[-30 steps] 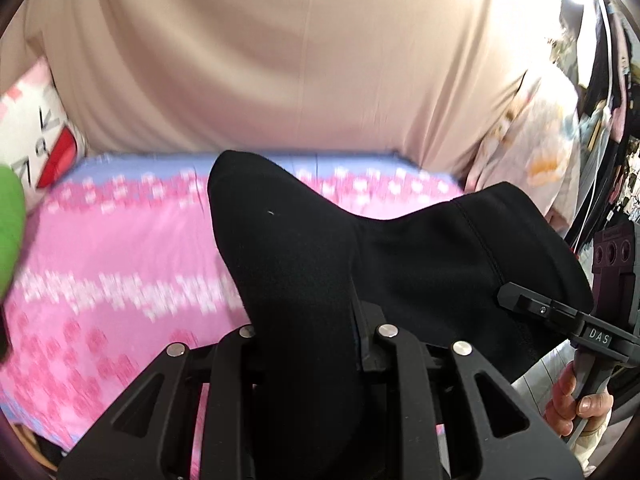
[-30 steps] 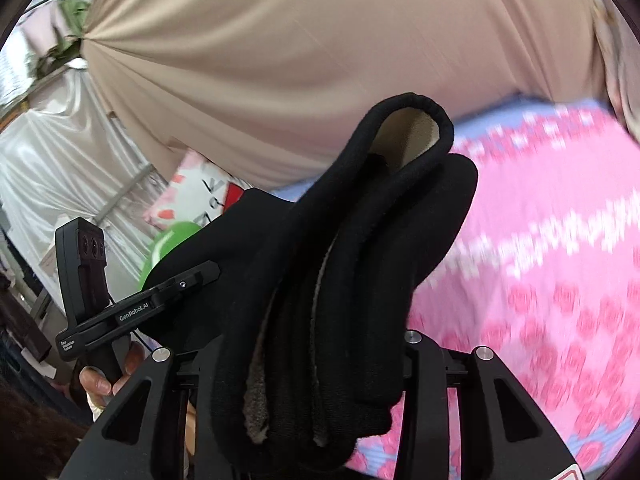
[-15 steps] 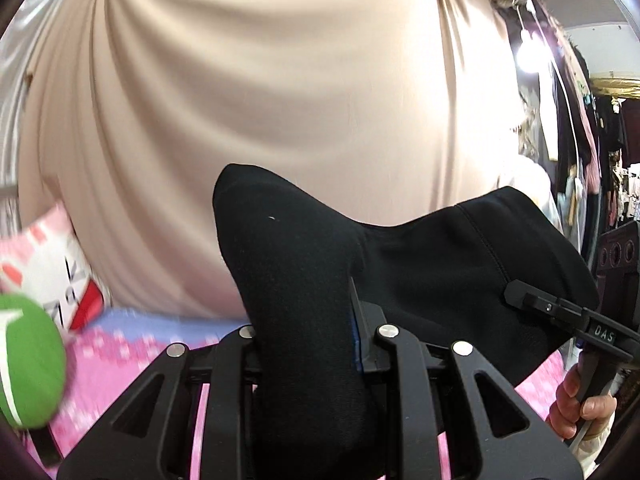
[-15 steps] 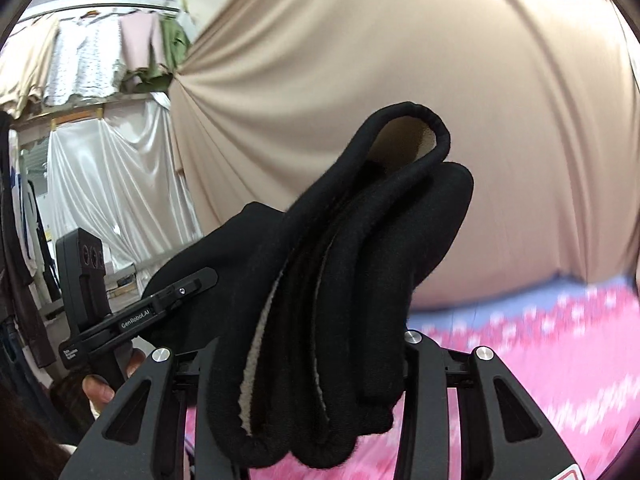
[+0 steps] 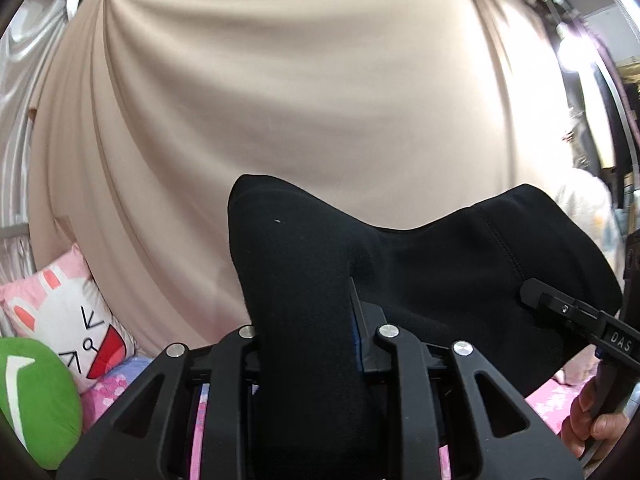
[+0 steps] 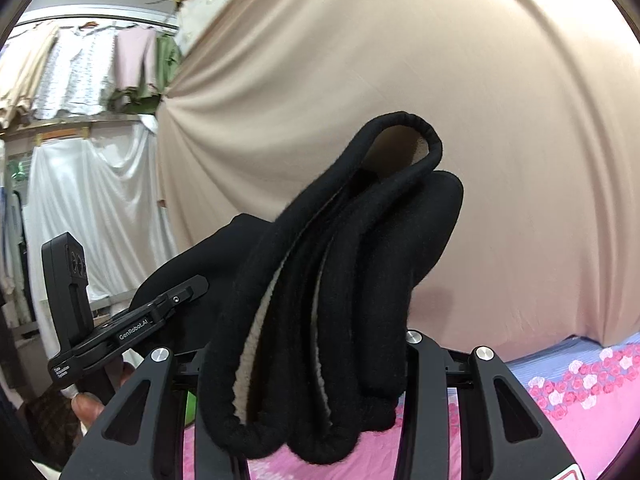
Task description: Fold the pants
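Observation:
The black pants [image 5: 440, 280] hang stretched between my two grippers, held up in the air in front of a beige curtain. My left gripper [image 5: 316, 344] is shut on one bunched end of the pants. My right gripper [image 6: 304, 360] is shut on the other end, where several fleece-lined layers [image 6: 340, 280] with a pale inside are bunched together. The right gripper also shows at the right edge of the left wrist view [image 5: 580, 320], and the left gripper at the left of the right wrist view [image 6: 132, 324]. The fingertips are hidden by cloth.
A bed with a pink flowered sheet [image 6: 580, 400] lies below. A bunny pillow [image 5: 68, 312] and a green cushion [image 5: 36, 400] sit at its left end. The beige curtain [image 5: 280, 100] stands behind. Clothes hang on a rail [image 6: 80, 64] at far left.
Both grippers have lifted and tilted upward with the pants. The bed has dropped toward the bottom of both views and the curtain now fills them. The grips are unchanged.

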Demonstrator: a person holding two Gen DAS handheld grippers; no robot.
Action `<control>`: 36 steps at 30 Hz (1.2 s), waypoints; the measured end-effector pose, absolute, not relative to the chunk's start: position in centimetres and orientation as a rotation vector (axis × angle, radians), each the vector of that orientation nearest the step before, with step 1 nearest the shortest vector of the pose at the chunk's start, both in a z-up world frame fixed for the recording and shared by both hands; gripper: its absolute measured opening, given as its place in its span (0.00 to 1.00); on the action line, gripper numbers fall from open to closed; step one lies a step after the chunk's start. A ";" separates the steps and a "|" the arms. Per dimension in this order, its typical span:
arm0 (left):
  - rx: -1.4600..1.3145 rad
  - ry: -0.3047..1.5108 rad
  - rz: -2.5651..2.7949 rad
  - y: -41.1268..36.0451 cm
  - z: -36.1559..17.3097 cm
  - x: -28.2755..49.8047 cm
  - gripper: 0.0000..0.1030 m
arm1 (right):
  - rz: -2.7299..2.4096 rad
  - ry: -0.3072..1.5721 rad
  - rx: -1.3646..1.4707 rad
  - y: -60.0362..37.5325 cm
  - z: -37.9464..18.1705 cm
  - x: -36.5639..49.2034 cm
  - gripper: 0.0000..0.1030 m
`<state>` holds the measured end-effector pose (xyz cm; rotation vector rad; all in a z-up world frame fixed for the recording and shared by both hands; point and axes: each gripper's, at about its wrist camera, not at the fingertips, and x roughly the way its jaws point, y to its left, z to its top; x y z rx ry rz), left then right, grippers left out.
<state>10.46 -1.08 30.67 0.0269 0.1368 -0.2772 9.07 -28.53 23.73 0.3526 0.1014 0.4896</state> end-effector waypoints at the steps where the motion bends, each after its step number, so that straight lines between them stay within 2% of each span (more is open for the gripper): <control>1: 0.033 0.157 -0.263 -1.6 30.0 12.0 0.22 | 0.486 0.111 0.360 -28.5 23.3 10.0 0.36; 16: 0.086 0.451 -0.199 -5.8 15.7 28.6 0.22 | 0.383 0.393 0.484 -30.8 9.0 27.0 0.36; 36: 0.111 0.692 -0.192 -7.3 2.9 37.2 0.22 | 0.304 0.650 0.550 -31.3 -5.0 35.5 0.36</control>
